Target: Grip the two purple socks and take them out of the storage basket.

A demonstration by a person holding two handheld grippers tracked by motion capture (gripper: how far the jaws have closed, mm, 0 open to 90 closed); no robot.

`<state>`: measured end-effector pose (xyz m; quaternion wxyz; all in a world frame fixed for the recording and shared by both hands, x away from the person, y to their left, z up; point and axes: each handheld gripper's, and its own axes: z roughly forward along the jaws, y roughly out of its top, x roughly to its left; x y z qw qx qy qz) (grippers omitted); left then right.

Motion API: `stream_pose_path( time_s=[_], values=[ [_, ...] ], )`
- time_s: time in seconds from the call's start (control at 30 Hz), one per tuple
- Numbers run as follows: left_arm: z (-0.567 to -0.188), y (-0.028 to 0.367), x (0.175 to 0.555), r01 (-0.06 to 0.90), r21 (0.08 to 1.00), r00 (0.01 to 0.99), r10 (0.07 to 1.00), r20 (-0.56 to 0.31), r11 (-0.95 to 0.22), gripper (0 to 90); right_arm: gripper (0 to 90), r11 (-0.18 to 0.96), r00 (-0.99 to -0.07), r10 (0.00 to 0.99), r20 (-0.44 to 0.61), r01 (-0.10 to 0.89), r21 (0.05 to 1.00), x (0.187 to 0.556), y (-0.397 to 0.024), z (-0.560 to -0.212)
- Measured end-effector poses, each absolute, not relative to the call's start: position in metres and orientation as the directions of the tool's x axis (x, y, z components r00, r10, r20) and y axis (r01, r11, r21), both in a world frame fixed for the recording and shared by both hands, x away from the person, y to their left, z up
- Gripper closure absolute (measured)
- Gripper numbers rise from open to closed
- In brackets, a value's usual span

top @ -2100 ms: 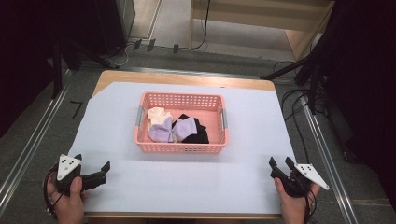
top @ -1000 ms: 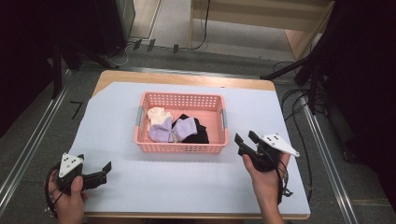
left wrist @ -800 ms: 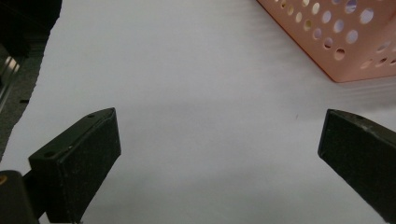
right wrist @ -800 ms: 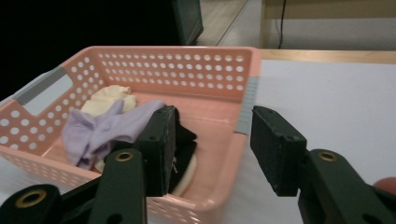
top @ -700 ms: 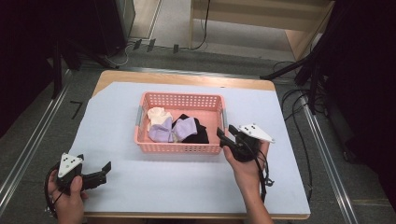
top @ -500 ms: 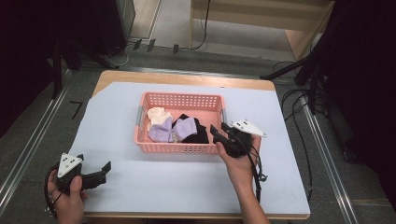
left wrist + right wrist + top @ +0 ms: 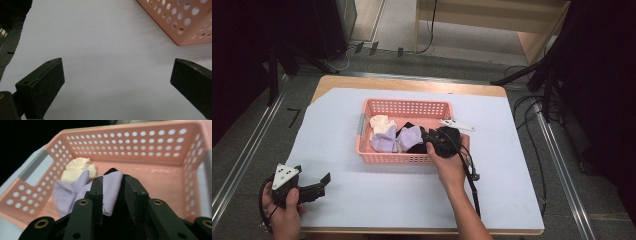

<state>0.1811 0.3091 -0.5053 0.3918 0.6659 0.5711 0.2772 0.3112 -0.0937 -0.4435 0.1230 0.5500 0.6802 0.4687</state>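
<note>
Socks, lilac (image 7: 75, 190), cream (image 7: 77, 168) and black (image 7: 414, 146), lie bundled in the pink basket (image 7: 404, 106) mid-counter (image 7: 512, 150). Right claw (image 7: 113, 195) reaches over the near wall, jaws narrowed around lilac fabric, evidently picking. Left claw (image 7: 117, 80) idles wide open and empty over bare counter.

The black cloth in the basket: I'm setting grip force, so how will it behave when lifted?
Probably floppy: the black cloth lies crumpled among the lavender cloth and cream cloth, so it should drape. Likely light for its size. It may drag the lavender piece, which overlaps it between the jaws of the right gripper in the pink basket.
</note>
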Motion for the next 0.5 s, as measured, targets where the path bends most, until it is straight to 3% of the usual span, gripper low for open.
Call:
stream_pose_path(
  time_s=[0.2, 0.33, 0.5],
  values=[
    [-0.505, 0.309, 0.181, 0.546, 0.837, 0.192, 0.978, -0.083, -0.036, 0.0, 62.1, -0.034, -0.349, 0.865, 0.361, 0.678, 0.734, 0.318, -0.082, -0.450],
    [-0.505, 0.309, 0.181, 0.547, 0.837, 0.193, 0.978, -0.083, -0.037, 0.0, 62.4, -0.033, -0.311, 0.879, 0.361, 0.715, 0.698, 0.321, -0.076, -0.452],
    [-0.505, 0.310, 0.181, 0.547, 0.836, 0.195, 0.977, -0.089, -0.033, 0.0, 72.6, -0.005, -0.317, 0.873, 0.370, 0.754, 0.657, 0.322, -0.072, -0.452]
  ],
)
